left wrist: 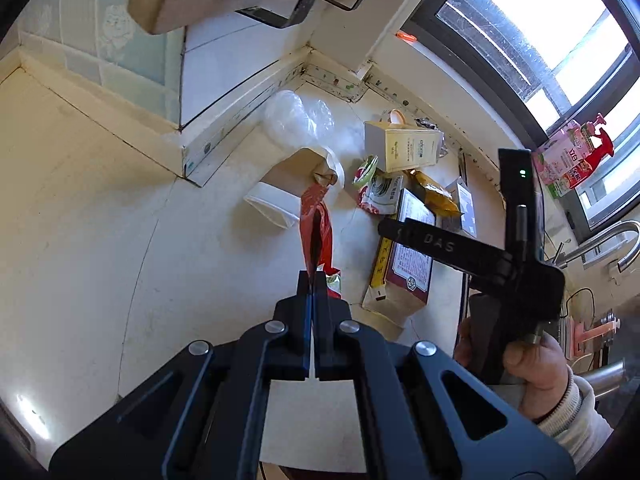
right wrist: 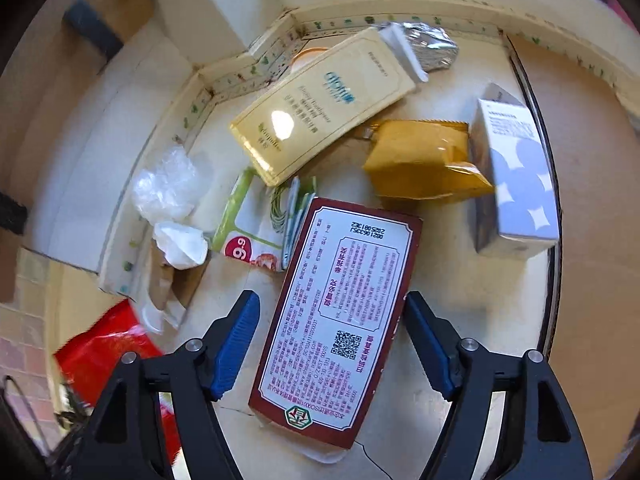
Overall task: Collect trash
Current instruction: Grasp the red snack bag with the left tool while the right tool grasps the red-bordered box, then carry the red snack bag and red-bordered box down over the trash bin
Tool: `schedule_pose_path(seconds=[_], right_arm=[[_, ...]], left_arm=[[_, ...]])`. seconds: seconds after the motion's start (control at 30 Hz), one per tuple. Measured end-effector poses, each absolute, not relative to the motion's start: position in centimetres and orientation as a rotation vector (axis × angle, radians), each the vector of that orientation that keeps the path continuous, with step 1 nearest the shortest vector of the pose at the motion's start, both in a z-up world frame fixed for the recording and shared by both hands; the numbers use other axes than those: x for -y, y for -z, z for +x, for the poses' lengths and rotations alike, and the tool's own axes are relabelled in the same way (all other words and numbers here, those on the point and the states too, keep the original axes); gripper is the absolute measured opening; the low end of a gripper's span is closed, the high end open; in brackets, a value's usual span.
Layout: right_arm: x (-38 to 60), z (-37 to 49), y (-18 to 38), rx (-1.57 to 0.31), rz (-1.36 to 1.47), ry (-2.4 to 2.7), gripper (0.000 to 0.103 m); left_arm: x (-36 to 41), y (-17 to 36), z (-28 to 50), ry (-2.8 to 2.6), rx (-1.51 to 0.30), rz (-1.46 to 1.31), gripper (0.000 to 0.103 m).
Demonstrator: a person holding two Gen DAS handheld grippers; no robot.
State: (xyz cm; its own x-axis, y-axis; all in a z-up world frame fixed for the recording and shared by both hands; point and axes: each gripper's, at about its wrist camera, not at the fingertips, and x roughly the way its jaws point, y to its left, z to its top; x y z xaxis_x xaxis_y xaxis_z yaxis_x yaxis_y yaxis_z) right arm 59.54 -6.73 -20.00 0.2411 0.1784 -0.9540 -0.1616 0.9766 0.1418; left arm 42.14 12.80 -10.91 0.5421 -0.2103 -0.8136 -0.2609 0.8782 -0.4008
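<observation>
My left gripper [left wrist: 313, 276] is shut on a red wrapper [left wrist: 316, 228] and holds it above the cream countertop [left wrist: 100, 200]. My right gripper [right wrist: 332, 312] is open, its blue pads on either side of a dark-red labelled packet [right wrist: 340, 316] that lies on the counter. It also shows in the left wrist view [left wrist: 384, 226], hovering over the same packet [left wrist: 404, 272]. Other trash lies around: a yellow box [right wrist: 320, 108], a mustard pouch [right wrist: 424, 160], a grey-white box [right wrist: 516, 176], a green-white wrapper [right wrist: 248, 224], crumpled plastic [right wrist: 168, 184] and tissue [right wrist: 182, 244].
The trash sits in a counter corner bounded by a taped wall edge [right wrist: 224, 84]. A window [left wrist: 540, 28], a pink spray bottle [left wrist: 576, 152] and a faucet [left wrist: 600, 244] are to the right. A brown paper cup [left wrist: 304, 168] and a white container [left wrist: 272, 208] lie near the red wrapper.
</observation>
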Motion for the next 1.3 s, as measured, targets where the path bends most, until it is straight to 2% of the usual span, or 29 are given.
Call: schedule_pose_path(seconds=[0.17, 0.3, 0.6, 0.93, 1.3], right_arm=[[4.5, 57.5, 20.4, -1.262, -0.144, -0.212, 0.072], [5.1, 55.7, 20.1, -1.261, -0.111, -0.201, 0.066], [9.3, 48.6, 15.4, -1.2, 0.058, -0.186, 0.064], [13.4, 33.6, 9.6, -1.06, 0.15, -0.15, 0.064], [15.8, 19.3, 9.6, -1.019, 0.084, -0.16, 0.064]], left_arm=[[-13.0, 9.5, 39.9, -0.022, -0.995, -0.52, 0.0], [-13.2, 8.1, 37.8, 0.001, -0.982, -0.505, 0.0], [-13.1, 5.4, 32.8, 0.129, -0.969, -0.444, 0.0], [-9.1, 4.4, 26.3, 0.379, -0.964, -0.316, 0.0], [-4.8, 6.0, 19.6, 0.456, -1.026, -0.231, 0.0]])
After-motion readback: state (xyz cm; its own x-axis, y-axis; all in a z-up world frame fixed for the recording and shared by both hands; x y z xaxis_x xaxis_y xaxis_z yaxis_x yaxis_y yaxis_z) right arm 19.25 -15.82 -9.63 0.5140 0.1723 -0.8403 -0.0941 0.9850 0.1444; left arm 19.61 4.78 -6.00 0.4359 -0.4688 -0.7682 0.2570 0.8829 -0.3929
